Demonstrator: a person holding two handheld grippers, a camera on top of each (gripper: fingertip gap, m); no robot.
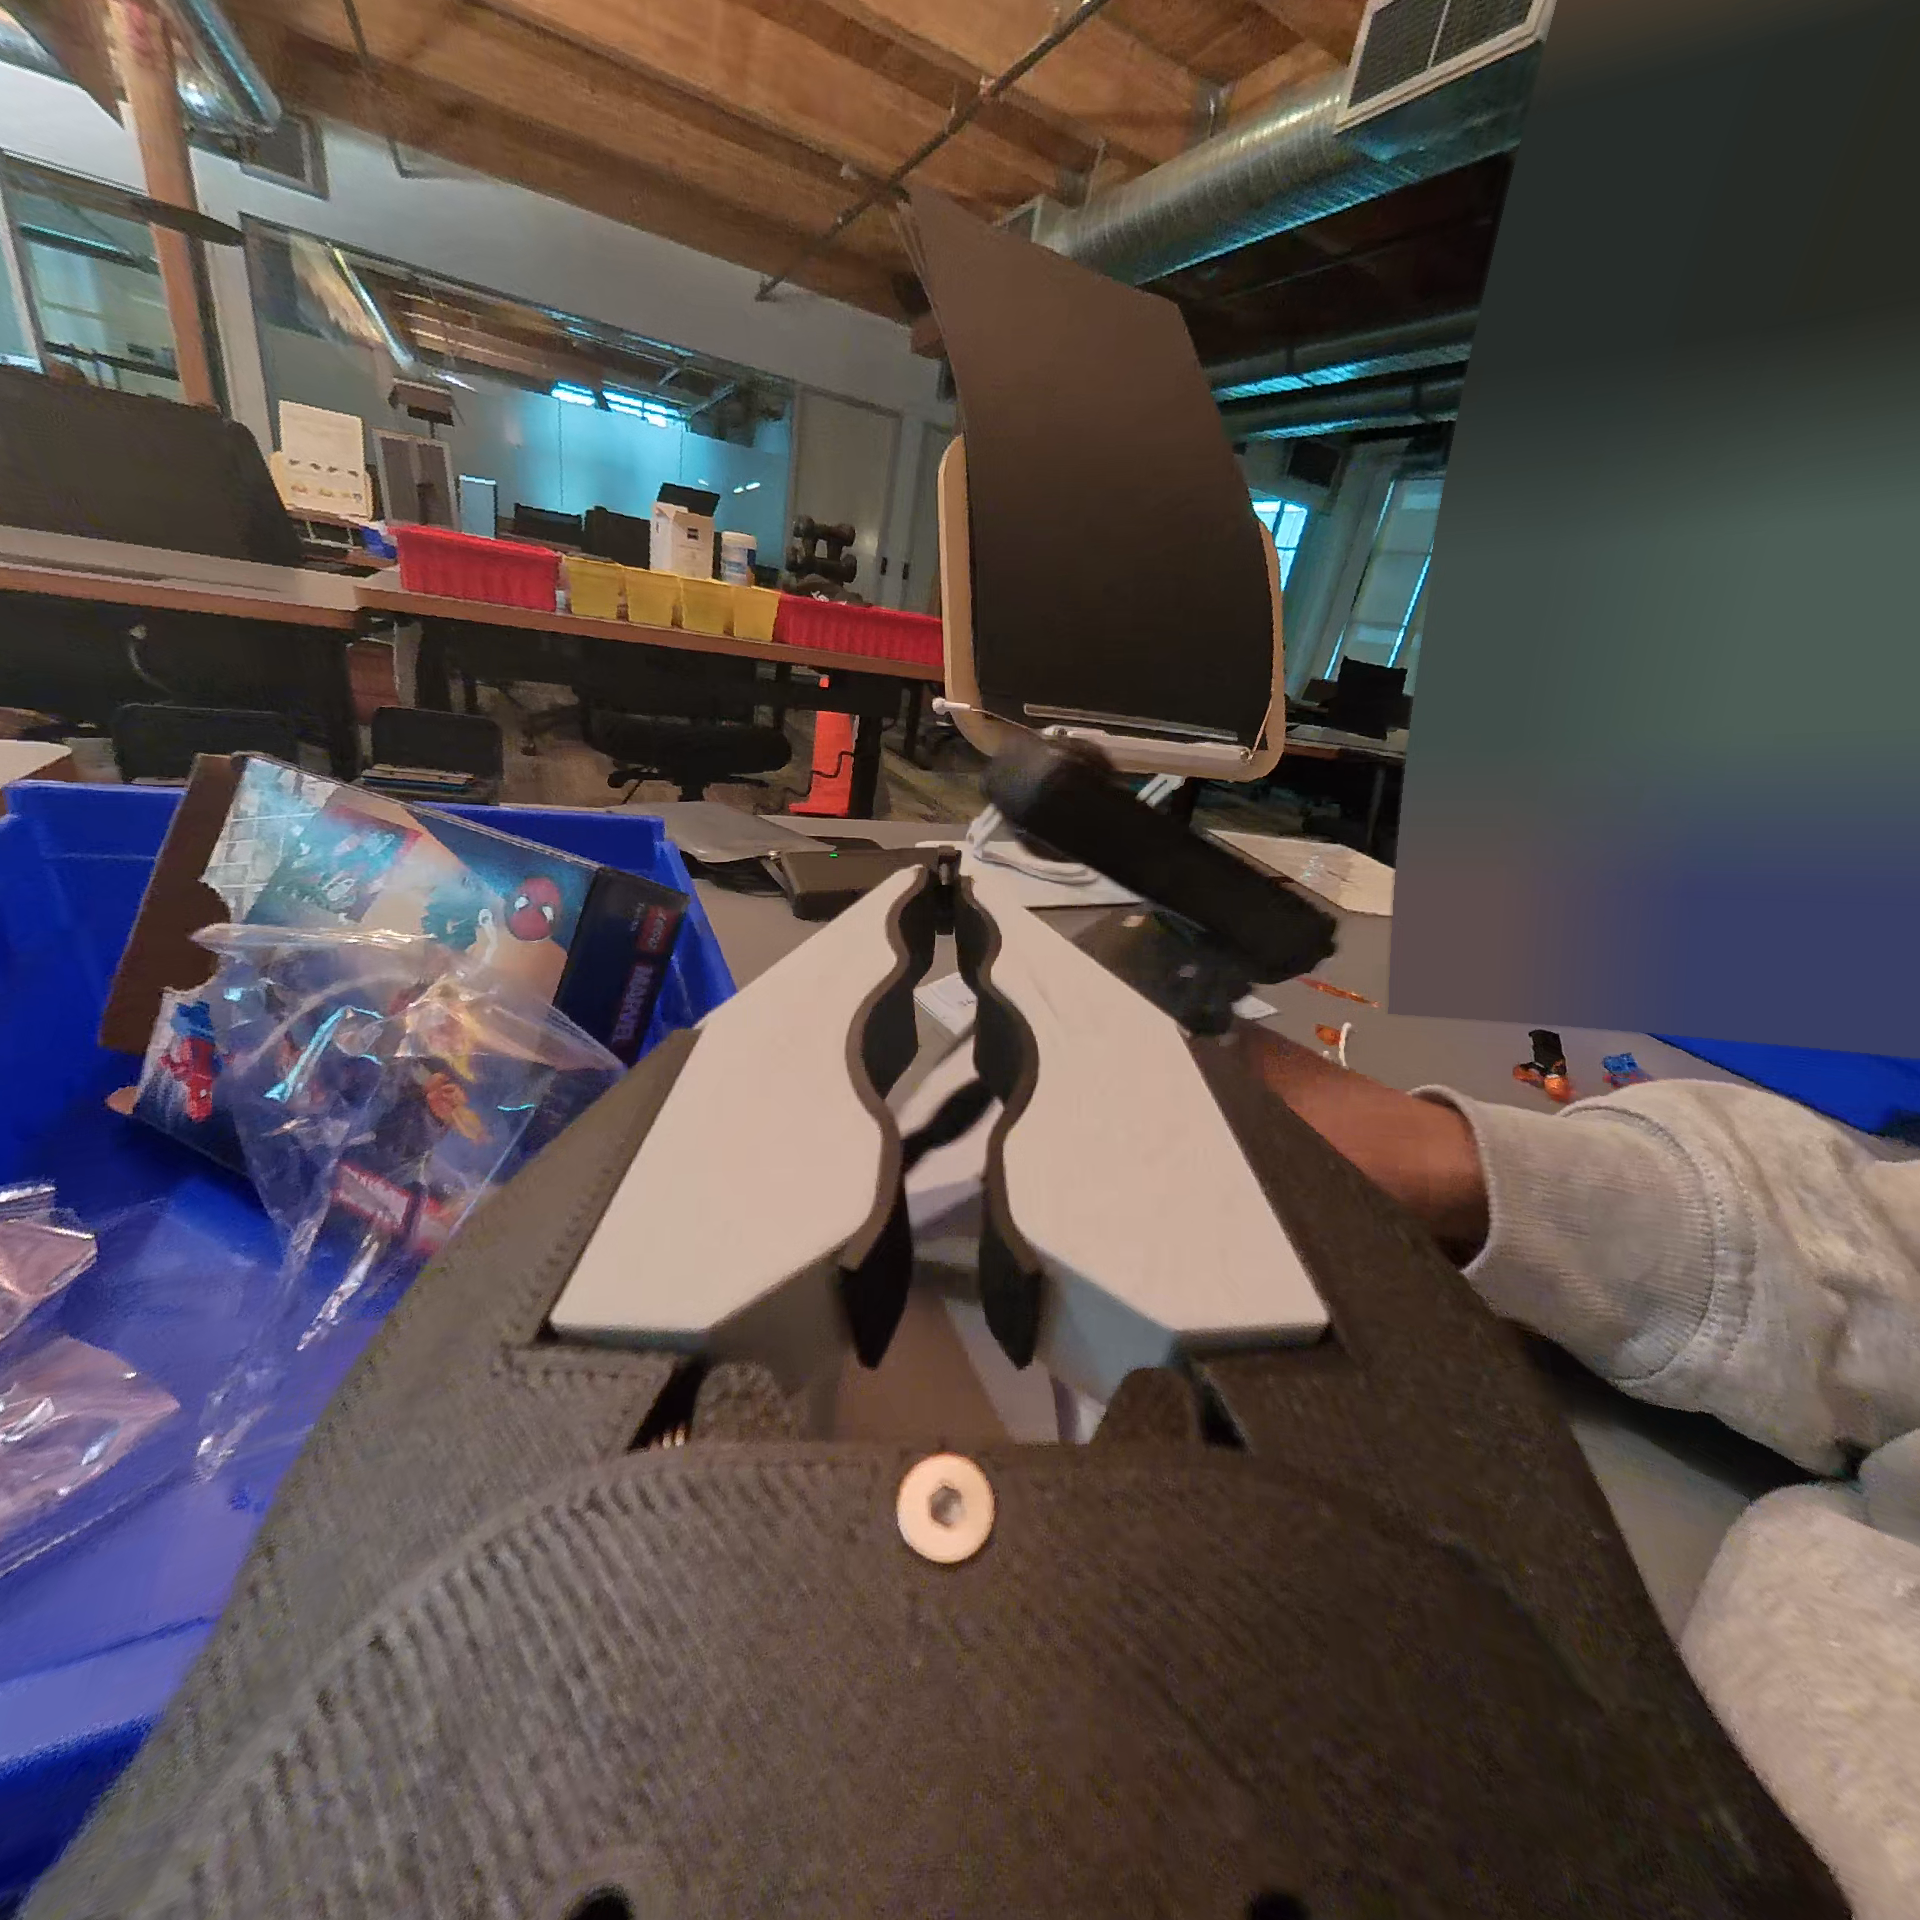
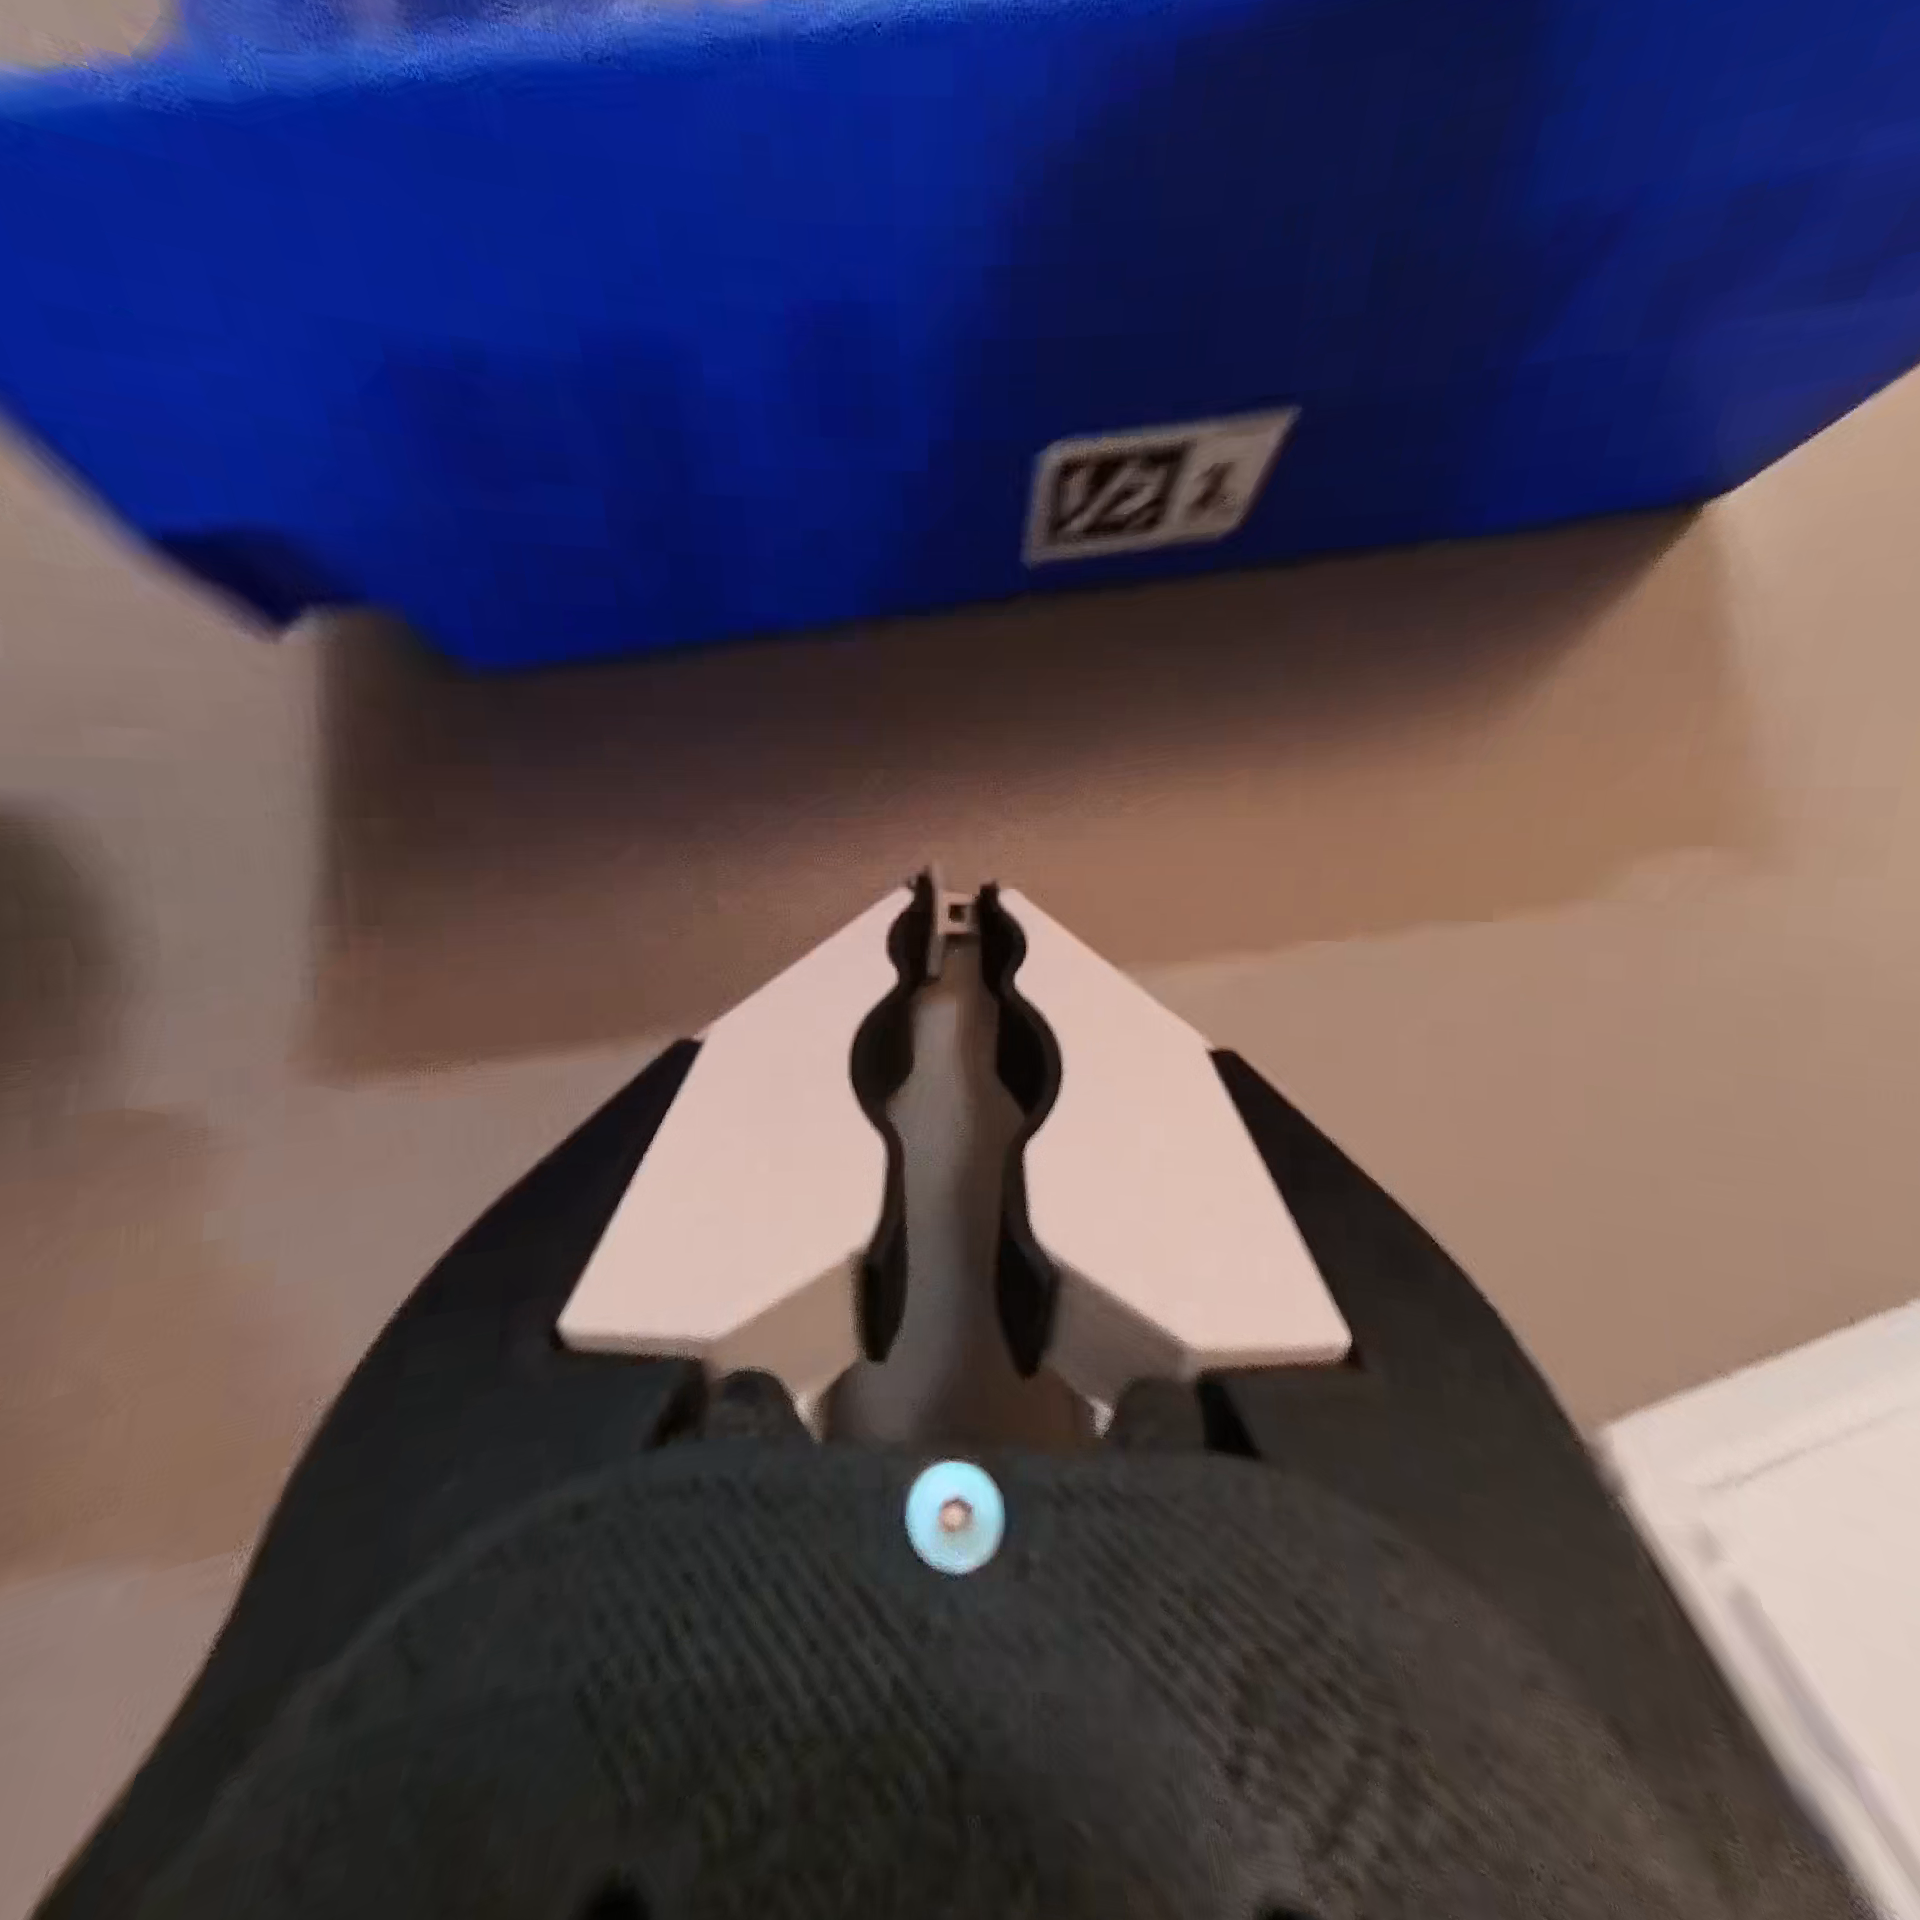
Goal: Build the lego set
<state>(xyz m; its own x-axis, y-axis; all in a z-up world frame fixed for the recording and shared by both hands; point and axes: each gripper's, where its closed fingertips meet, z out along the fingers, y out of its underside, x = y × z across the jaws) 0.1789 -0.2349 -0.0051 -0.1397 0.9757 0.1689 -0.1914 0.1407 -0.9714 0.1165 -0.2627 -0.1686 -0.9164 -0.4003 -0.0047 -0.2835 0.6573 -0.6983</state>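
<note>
My left gripper [image 1: 948, 883] is shut, with a tiny dark lego piece [image 1: 945, 858] pinched at its tips above the grey table. An opened lego box [image 1: 436, 883] and clear plastic bags [image 1: 395, 1049] lie in a blue bin [image 1: 73, 862] to its left. A few small lego pieces [image 1: 1546, 1065] lie on the table at the right. My right gripper [image 2: 954, 902] is shut on a small pale grey lego piece [image 2: 948, 925], held above the table in front of a blue bin [image 2: 727, 364]. Its blurred black body [image 1: 1174, 883] shows in the left wrist view, held by a hand [image 1: 1361, 1132].
A dark screen on a pale stand [image 1: 1101, 540] stands behind the work area. A grey sleeve [image 1: 1683, 1278] crosses the right of the left wrist view. White paper [image 2: 1787, 1538] lies at the lower right. The bin carries a small sticker [image 2: 1153, 488]. Some 15 cm of space lies between my two pairs of fingers.
</note>
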